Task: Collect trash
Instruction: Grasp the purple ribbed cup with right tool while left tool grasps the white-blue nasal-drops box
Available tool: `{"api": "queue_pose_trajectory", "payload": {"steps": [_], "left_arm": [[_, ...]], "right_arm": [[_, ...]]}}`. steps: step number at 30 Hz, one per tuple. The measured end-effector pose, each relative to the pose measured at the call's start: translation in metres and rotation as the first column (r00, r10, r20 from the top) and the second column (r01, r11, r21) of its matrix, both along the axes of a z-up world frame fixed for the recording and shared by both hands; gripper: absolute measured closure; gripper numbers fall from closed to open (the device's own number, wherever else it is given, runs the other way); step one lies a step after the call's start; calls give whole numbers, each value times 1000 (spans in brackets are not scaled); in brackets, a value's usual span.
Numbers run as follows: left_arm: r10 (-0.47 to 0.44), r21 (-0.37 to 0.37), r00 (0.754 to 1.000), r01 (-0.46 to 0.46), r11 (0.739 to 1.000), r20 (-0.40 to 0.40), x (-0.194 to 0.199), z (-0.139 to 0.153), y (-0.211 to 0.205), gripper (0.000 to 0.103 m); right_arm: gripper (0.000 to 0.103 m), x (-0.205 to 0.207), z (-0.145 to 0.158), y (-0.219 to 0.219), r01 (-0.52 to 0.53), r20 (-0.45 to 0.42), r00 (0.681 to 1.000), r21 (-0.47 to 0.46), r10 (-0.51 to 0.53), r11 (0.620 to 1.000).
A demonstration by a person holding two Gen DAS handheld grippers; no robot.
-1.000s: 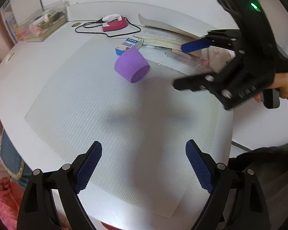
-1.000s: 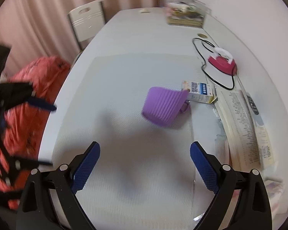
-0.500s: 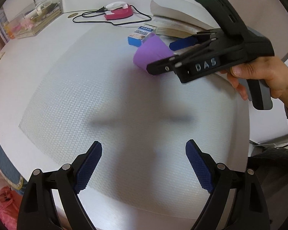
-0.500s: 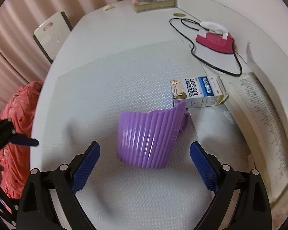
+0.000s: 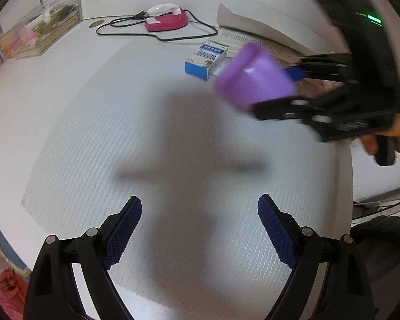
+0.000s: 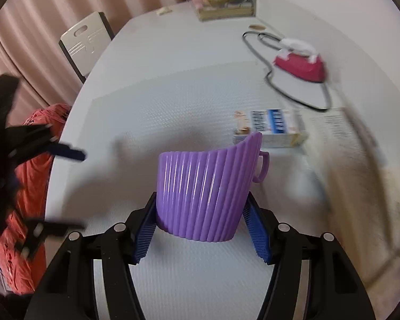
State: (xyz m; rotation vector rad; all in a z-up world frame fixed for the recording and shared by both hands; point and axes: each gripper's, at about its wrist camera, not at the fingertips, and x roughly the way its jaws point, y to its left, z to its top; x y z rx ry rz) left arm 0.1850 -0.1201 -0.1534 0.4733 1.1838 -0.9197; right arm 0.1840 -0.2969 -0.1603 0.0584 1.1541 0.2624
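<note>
A purple ribbed cup point(image 6: 202, 194) with a small handle sits between the blue pads of my right gripper point(image 6: 201, 229), whose jaws are closed against its sides. In the left wrist view the cup point(image 5: 253, 80) is blurred, held by the right gripper point(image 5: 285, 90) above the mat at the upper right. My left gripper point(image 5: 200, 229) is open and empty over the near part of the white textured mat point(image 5: 98, 144). A small blue and white carton point(image 6: 269, 128) lies on the mat just behind the cup; it also shows in the left wrist view point(image 5: 206, 60).
A pink iron point(image 5: 166, 21) with a black cord lies at the back. A clear box point(image 5: 40, 37) of small items stands back left. Papers point(image 5: 256, 40) lie at the back right. A red bag point(image 6: 26, 213) and a chair point(image 6: 85, 42) stand beside the table.
My right gripper moved up to the purple cup and closed on its sides. The cup has shifted to the right in the left wrist view. My left gripper stayed open.
</note>
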Motion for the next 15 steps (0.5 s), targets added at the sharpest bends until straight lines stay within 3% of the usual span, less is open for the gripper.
{"api": "queue_pose_trajectory", "payload": {"steps": [7,10,15], "left_arm": [[-100,-4,994,101,995,51,21,-3,-42,15],[-156,-4,982,157,988,102,36,-5,-68,15],[-212,-20,969,216,976,127,64,-10,-103,15]], "right_arm": [[41,-55,37,-22,-3,44,999,-23,4,1000],[41,-64,45,-22,-8,68,998,-58,12,998],[41,-70,51,-32,20,85,996,-20,-19,1000]]}}
